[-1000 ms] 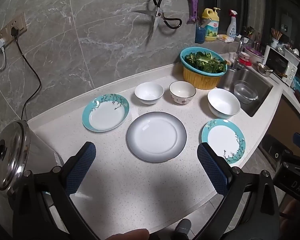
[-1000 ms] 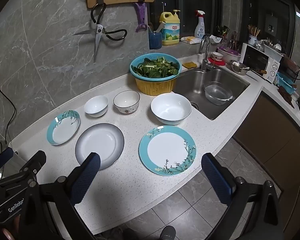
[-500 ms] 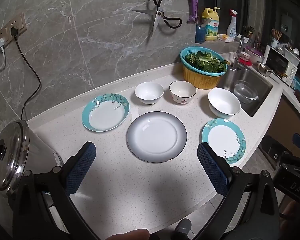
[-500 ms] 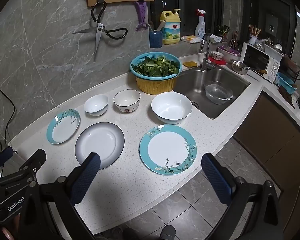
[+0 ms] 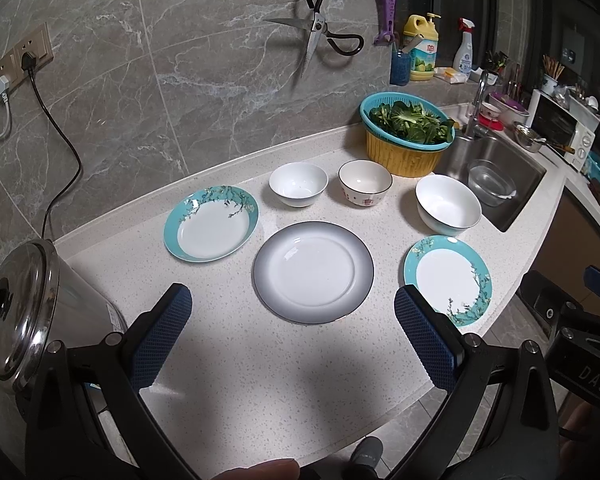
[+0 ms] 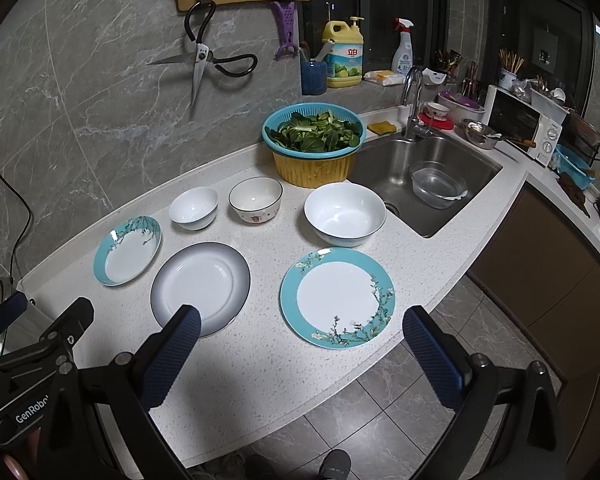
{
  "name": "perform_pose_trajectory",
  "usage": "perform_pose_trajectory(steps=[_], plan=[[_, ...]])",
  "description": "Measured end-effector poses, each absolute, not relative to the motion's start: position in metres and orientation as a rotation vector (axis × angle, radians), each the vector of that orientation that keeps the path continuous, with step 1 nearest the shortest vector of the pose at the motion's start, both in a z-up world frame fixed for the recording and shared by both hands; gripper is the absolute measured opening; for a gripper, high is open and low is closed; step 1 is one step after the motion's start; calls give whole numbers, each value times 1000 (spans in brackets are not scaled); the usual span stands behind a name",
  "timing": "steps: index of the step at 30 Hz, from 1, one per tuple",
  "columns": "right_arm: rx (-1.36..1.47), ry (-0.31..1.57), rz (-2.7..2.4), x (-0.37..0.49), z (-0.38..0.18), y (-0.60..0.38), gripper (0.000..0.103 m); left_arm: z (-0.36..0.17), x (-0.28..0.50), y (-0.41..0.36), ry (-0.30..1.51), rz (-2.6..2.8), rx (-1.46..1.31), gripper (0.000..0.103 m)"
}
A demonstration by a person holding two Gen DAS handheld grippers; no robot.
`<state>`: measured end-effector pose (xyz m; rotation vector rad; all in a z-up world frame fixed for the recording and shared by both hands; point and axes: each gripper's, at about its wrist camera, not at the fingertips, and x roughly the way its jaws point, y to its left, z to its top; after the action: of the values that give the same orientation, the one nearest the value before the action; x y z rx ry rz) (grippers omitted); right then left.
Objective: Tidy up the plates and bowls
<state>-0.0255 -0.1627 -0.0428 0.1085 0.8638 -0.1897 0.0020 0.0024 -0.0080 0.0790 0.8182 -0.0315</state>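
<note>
Hovering wide open and empty above the bench (image 5: 260, 380): left gripper (image 5: 296, 336) before the grey-rimmed plate (image 5: 313, 272), right gripper (image 6: 300, 354) before the large teal plate (image 6: 337, 298). Small teal plate (image 5: 211, 223) far left; white bowl (image 5: 298, 184), patterned bowl (image 5: 365, 183) and big bowl (image 5: 448, 205) behind. Best started by sliding one finger under a plate rim, lifting level, stacking smaller onto larger.
</note>
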Motion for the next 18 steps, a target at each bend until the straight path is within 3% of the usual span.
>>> perform_pose_trajectory(steps=[18], plan=[[108, 866, -190, -26, -43, -162, 103, -8, 2, 2, 820, -31, 79, 103]])
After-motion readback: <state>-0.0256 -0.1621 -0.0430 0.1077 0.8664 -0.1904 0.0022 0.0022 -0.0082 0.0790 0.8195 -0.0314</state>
